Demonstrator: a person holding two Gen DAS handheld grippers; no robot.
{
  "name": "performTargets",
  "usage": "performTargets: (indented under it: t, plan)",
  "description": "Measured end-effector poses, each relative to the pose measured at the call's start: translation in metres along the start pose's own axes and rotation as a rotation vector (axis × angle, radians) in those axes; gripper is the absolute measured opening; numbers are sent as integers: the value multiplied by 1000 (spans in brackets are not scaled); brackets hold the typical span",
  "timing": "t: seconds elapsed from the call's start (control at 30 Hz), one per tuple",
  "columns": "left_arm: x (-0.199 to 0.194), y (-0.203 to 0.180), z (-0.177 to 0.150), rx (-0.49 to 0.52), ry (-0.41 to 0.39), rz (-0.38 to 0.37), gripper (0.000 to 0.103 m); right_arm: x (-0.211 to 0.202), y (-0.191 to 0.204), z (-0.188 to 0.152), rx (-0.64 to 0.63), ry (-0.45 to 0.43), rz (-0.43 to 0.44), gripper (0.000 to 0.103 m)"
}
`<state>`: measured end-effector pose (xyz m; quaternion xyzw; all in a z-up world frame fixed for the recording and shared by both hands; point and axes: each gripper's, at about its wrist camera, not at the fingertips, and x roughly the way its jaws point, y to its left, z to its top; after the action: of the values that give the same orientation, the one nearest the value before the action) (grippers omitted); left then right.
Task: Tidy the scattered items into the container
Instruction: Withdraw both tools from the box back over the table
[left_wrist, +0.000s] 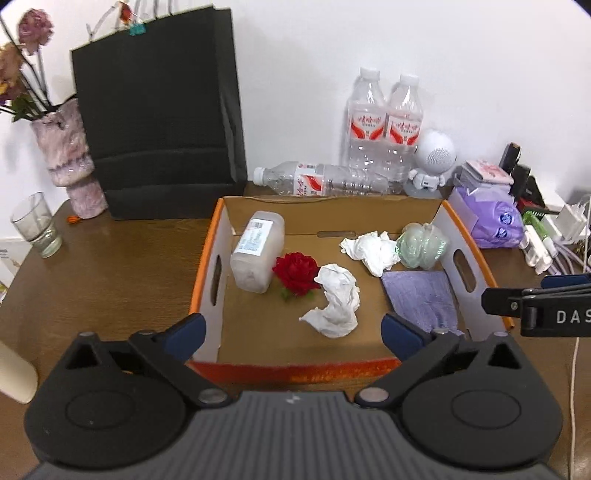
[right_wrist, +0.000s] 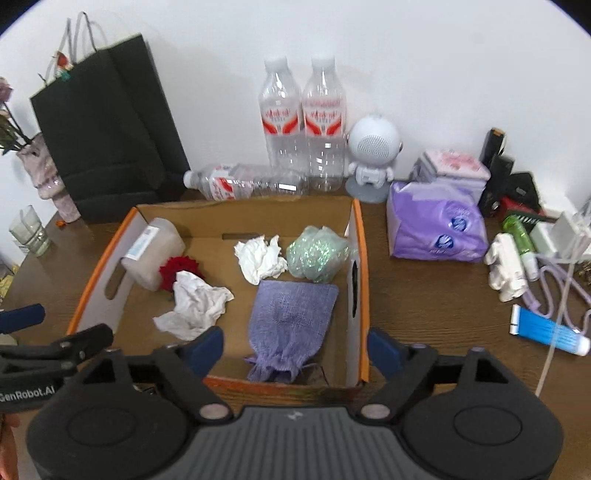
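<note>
The cardboard box (right_wrist: 360, 236) sits open at the centre of the frame on the brown worktop (right_wrist: 424, 295). Inside it lie a frosted plastic bottle (right_wrist: 155, 251) at upper left, a red flower (right_wrist: 171, 271) touching it, two crumpled tissues (right_wrist: 195, 306) (right_wrist: 260, 258), a greenish wrapper (right_wrist: 317, 254) and a purple pouch (right_wrist: 288, 321) at lower right. The left gripper (left_wrist: 291, 328) and the right gripper (right_wrist: 295, 345) hover at the box's near edge, jaws spread wide and empty.
</note>
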<state>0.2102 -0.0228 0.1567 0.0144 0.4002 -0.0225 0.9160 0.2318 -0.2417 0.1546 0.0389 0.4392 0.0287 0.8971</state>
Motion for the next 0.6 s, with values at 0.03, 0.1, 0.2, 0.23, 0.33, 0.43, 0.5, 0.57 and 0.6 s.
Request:
performTargets:
  t: [0.03,0.1,0.2,0.23,0.33,0.43,0.5,0.57,0.6]
  plan:
    - [-7,1,0,-5,-12,-1,103,-7,2,-1,-1,-11,0,87]
    - [-21,0,-1,-6,-38,2,103,-20,6,-4,-6,-27,5,87]
    - [-38,-2,-4,5,-70,0,103,-36,14,-11,-21,-52,12,88]
    - [-43,-3,-6,11,-78,-2,103,-40,17,-13,-27,-57,13,88]
    - [-56,-4,-13,25,-118,1,103,-52,24,-21,-41,-79,14,88]
    - [-77,-1,-35,57,-266,0,103,-66,30,-32,-48,-137,14,88]
    - [-85,-1,-56,86,-381,1,103,-73,33,-45,-52,-184,35,89]
    - [-86,-5,-72,118,-434,26,103,-73,33,-61,-61,-220,87,90]
    - [-86,-7,-78,126,-443,38,103,-72,34,-68,-64,-235,100,90]
